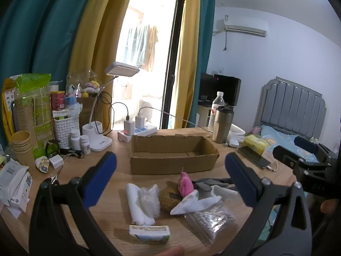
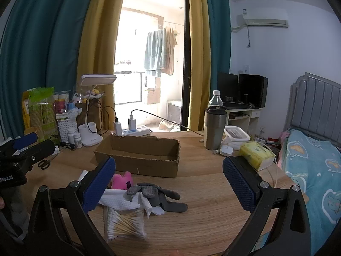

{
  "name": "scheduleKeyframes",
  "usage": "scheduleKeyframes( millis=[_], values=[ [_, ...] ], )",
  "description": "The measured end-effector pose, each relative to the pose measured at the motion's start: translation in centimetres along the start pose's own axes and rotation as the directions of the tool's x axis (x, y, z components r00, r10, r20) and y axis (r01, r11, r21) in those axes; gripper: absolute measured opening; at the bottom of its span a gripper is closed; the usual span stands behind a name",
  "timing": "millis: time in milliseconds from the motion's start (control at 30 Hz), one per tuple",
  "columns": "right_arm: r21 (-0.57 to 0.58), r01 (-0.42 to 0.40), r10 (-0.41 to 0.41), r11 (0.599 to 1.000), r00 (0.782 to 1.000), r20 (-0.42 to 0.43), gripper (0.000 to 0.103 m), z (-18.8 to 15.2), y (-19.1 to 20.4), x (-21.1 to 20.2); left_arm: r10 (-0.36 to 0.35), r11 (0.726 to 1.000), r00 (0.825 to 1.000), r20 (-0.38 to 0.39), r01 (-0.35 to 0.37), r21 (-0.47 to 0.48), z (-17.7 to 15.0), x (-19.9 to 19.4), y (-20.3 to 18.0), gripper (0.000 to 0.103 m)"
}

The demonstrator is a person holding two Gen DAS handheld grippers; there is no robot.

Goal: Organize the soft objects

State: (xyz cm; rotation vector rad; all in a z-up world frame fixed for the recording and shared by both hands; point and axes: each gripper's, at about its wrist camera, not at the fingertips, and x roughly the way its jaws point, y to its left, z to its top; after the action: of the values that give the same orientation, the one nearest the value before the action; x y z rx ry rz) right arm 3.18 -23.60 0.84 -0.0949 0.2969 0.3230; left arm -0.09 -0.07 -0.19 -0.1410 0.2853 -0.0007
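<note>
Nearest, both grippers hang spread wide and empty: the left gripper point(image 1: 170, 177) over the heap, the right gripper point(image 2: 169, 183) just beside it. Below lie a bag of cotton swabs point(image 2: 125, 226), white cloth point(image 1: 196, 202), grey glove point(image 2: 162, 198), brown sponge point(image 1: 169, 198), bubble wrap point(image 1: 149, 200) and pink plush toy point(image 1: 185, 184), overlapping. Grabbing one likely drags a neighbour along; the slippery bag may slide from the pads. Farther off, the cardboard box point(image 1: 174, 164) stands empty, light enough to shove.

"Robot.AI" on left hand-held gripper point(image 2: 23, 149) body; other labels unreadable.
</note>
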Motion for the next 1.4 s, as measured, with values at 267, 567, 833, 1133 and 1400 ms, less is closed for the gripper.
scheduleKeyframes(
  millis=[267, 567, 833, 1133, 1400],
  values=[
    [0.000, 0.000, 0.000, 1.000, 1.000, -0.003, 0.103, -0.31, -0.03, -0.18, -0.003, 1.000, 1.000, -0.002, 0.003, 0.005, -0.16, 0.08, -0.26, 0.103],
    [0.006, -0.004, 0.004, 1.000, 1.000, -0.005, 0.103, -0.38, 0.03, -0.14, 0.001, 1.000, 1.000, -0.007, -0.001, -0.003, -0.46, 0.00, -0.23, 0.103],
    [0.004, -0.003, 0.003, 1.000, 1.000, -0.006, 0.103, -0.44, 0.09, -0.24, 0.001, 1.000, 1.000, -0.008, -0.001, -0.003, -0.48, 0.03, -0.30, 0.103],
    [0.005, -0.005, 0.005, 1.000, 1.000, -0.008, 0.103, -0.46, 0.17, -0.36, -0.005, 1.000, 1.000, -0.008, 0.005, -0.004, -0.48, -0.09, -0.30, 0.103],
    [0.005, -0.006, 0.006, 1.000, 1.000, -0.008, 0.103, -0.42, 0.14, -0.35, -0.007, 1.000, 1.000, -0.008, 0.007, -0.002, -0.46, -0.08, -0.37, 0.103]
  ],
)
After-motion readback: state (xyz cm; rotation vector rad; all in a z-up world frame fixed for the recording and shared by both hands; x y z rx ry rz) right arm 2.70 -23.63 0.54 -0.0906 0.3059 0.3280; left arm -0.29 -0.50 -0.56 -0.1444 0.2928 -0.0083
